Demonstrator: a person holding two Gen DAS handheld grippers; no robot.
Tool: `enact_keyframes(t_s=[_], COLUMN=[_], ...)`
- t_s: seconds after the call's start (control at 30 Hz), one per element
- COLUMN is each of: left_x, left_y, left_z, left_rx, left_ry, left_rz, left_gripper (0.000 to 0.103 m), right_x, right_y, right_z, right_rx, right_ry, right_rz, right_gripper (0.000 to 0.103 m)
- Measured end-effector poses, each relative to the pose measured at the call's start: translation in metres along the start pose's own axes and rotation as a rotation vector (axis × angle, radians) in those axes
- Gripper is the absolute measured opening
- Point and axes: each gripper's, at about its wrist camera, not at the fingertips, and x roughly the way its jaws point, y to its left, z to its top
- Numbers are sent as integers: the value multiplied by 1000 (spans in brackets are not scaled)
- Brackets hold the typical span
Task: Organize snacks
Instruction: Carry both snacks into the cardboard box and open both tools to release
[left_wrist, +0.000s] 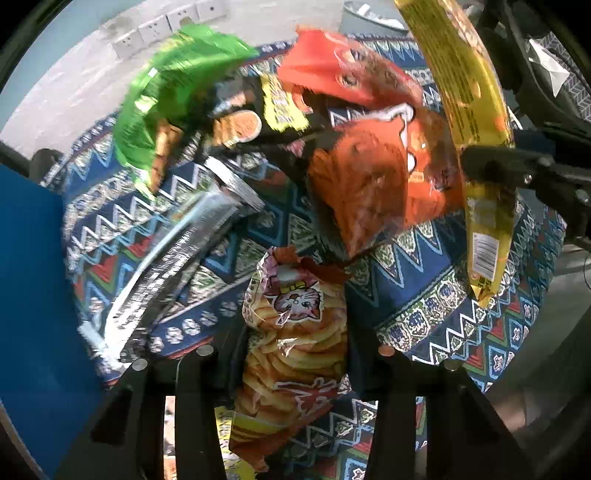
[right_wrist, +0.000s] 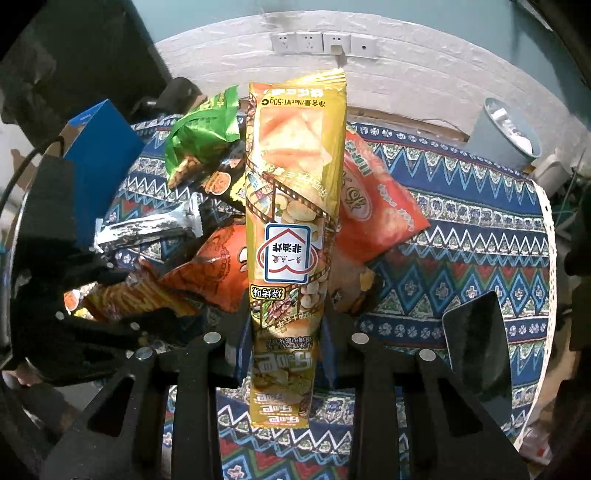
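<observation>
Now we see our right tool (right_wrist: 286, 354) clenched on a tall yellow bag (right_wrist: 293, 206), which stands upright between its fingers above the patterned cloth (right_wrist: 461, 251) on the surface. Our left tool (left_wrist: 295, 365) has its fingers pressed on a fries bag (left_wrist: 295, 332) with a cat drawing, its top crumpled and its lower part lying on the cloth. Beyond it sits the pile: a green bag (left_wrist: 173, 96), a silver bag (left_wrist: 177, 251) (blurred), a black bag (left_wrist: 255, 118) and two orange bags, one near (left_wrist: 369, 184) and one farther back (left_wrist: 332, 70). A blue box (left_wrist: 33, 295) stands at the left edge, and a dark phone (right_wrist: 476, 343) lies on the cloth at the right.
</observation>
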Motion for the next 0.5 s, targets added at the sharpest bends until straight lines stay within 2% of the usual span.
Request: enact_keyframes(t_s=[0.27, 0.5], left_x=[-36, -62], left_y=[7, 18], left_z=[1, -8], left_rx=[-17, -23], left_ry=[-97, -149], left_rz=[72, 88], left_gripper=[42, 42], right_x=[-18, -30], right_y=[5, 7], right_z=[2, 4], right_rx=[-21, -32], right_ry=[-30, -56], right_rz=[-23, -32], right_gripper=[29, 29])
